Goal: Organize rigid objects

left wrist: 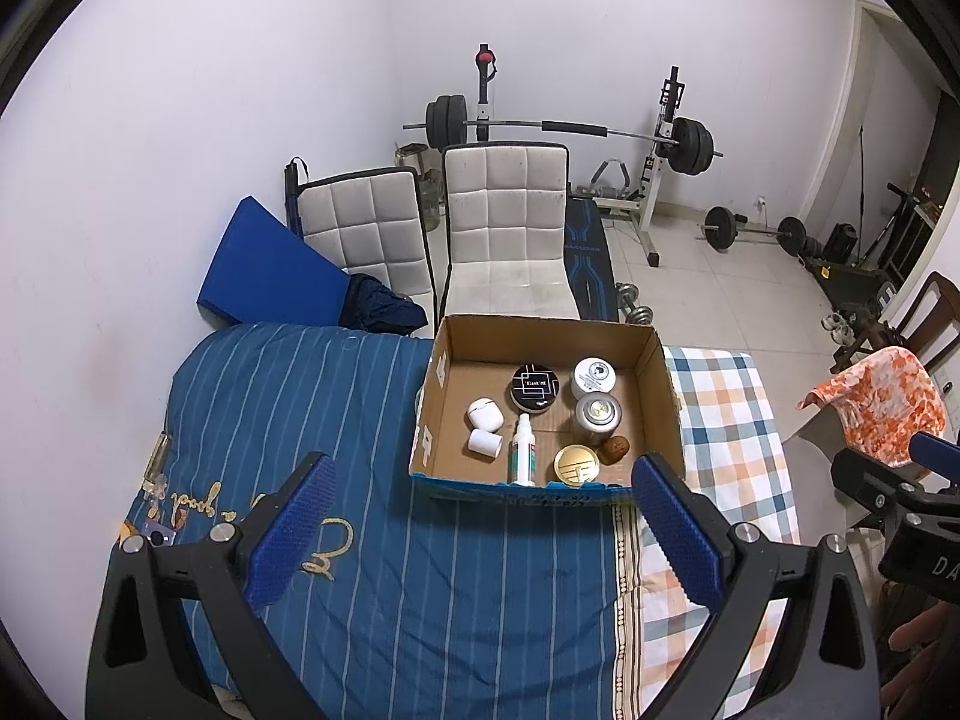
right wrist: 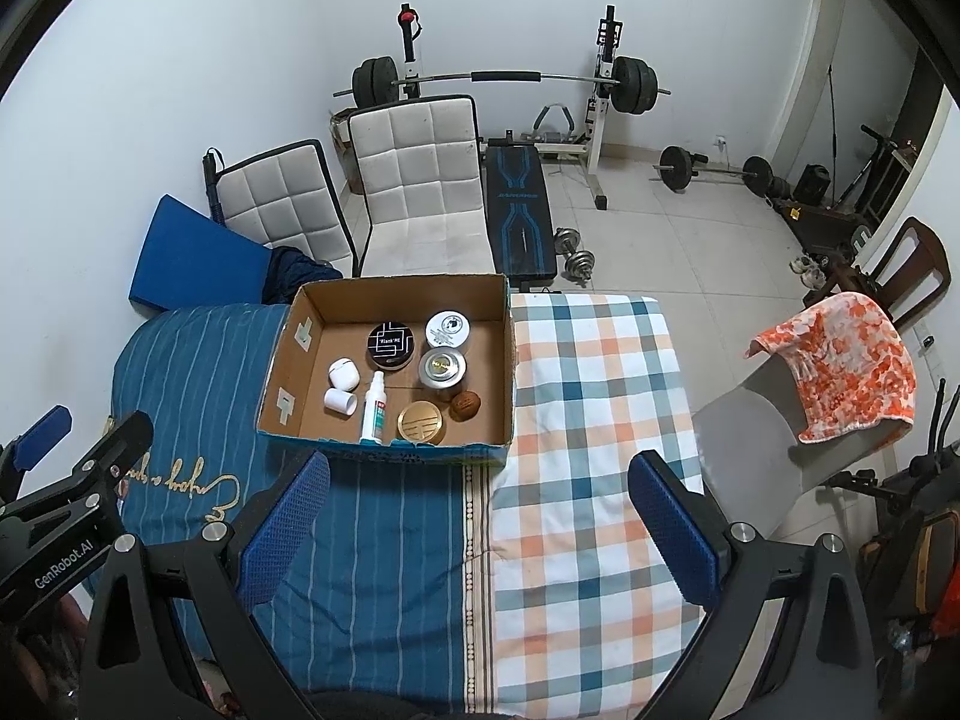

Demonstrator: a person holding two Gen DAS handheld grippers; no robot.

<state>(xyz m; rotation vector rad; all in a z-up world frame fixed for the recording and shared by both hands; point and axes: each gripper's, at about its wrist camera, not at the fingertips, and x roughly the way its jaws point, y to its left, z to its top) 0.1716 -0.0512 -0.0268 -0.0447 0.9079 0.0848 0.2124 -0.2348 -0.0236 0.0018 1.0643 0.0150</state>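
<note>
An open cardboard box (left wrist: 651,384) (right wrist: 507,354) sits on the bed. In it lie a black round tin (left wrist: 535,388) (right wrist: 392,345), a white jar (left wrist: 593,377) (right wrist: 447,329), a silver can (left wrist: 596,415) (right wrist: 442,368), a gold-lidded tin (left wrist: 576,465) (right wrist: 421,421), a brown ball-like object (left wrist: 614,449) (right wrist: 466,405), a white spray bottle (left wrist: 522,450) (right wrist: 373,401), a white earbud case (left wrist: 485,414) (right wrist: 344,373) and a small white cylinder (left wrist: 484,443) (right wrist: 339,401). My left gripper (left wrist: 480,540) is open and empty, in front of the box. My right gripper (right wrist: 480,534) is open and empty, nearer than the box and to its right.
The bed has a blue striped cover (left wrist: 300,420) (right wrist: 198,372) and a checked cover (left wrist: 726,438) (right wrist: 600,420). Two white padded chairs (left wrist: 510,222) (right wrist: 420,180), a blue mat (left wrist: 264,264), a weight bench with barbell (right wrist: 516,204) and a chair with an orange cloth (right wrist: 840,366) stand around.
</note>
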